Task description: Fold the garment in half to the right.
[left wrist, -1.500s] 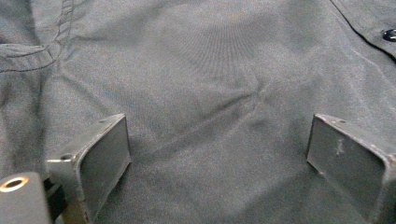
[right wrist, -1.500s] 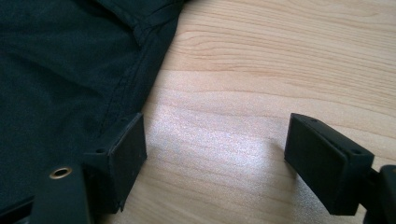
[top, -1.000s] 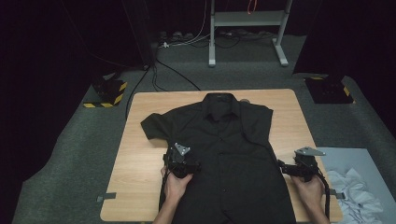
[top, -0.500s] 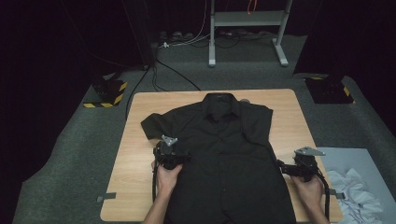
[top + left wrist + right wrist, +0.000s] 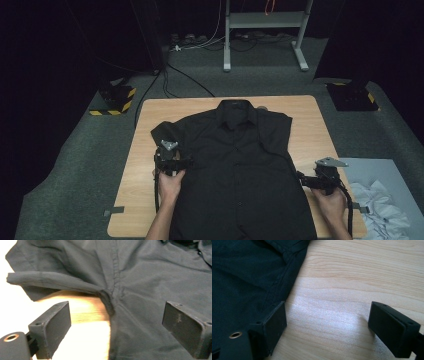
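Note:
A black short-sleeved shirt (image 5: 240, 165) lies flat, front up, on the wooden table (image 5: 310, 125), collar at the far side. My left gripper (image 5: 172, 155) hovers at the shirt's left armpit, jaws wide apart and holding nothing. In the left gripper view the sleeve (image 5: 52, 281) and side seam (image 5: 107, 302) lie between the open jaws of that gripper (image 5: 116, 325). My right gripper (image 5: 312, 181) stands open at the shirt's right side edge. The right gripper view has this gripper (image 5: 328, 327) over bare wood, its left jaw at the shirt's edge (image 5: 282, 282).
A pile of white cloth (image 5: 380, 210) lies on a grey surface right of the table. Beyond the table are floor cables (image 5: 185, 75), a metal stand (image 5: 265, 30) and yellow-black striped blocks (image 5: 115, 100).
My left gripper has moved left and away from me, from the shirt's front to its left armpit and sleeve. The right gripper has stayed in place.

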The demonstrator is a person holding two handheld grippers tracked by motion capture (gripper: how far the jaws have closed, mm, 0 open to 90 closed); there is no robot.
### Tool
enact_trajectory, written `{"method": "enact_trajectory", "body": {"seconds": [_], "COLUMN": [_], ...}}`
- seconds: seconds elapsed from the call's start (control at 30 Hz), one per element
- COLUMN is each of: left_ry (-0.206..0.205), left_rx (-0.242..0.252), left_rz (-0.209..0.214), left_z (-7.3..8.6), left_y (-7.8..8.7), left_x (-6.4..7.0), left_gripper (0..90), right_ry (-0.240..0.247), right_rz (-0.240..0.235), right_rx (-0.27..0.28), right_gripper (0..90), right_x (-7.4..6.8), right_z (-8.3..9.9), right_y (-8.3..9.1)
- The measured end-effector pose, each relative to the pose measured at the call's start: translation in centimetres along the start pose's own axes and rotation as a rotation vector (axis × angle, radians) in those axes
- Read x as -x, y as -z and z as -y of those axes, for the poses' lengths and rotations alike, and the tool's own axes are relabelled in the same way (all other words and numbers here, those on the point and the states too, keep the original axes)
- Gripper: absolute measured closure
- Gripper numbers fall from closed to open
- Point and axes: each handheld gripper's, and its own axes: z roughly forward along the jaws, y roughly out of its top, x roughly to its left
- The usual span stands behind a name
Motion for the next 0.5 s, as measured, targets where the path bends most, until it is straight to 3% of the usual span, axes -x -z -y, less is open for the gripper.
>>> {"method": "enact_trajectory", "body": {"seconds": [0.5], "left_ry": [0.068], "left_rx": [0.014], "left_rz": [-0.012], "left_z": [-0.9], "left_y": [1.0], "left_x": [-3.1], "left_gripper": [9.5], "right_ry": [-0.003], "right_rz": [0.003], "right_rx": [0.0], "right_gripper": [14.7], "right_x": [-0.1], "right_z": [0.0], "right_y": [0.0]}}
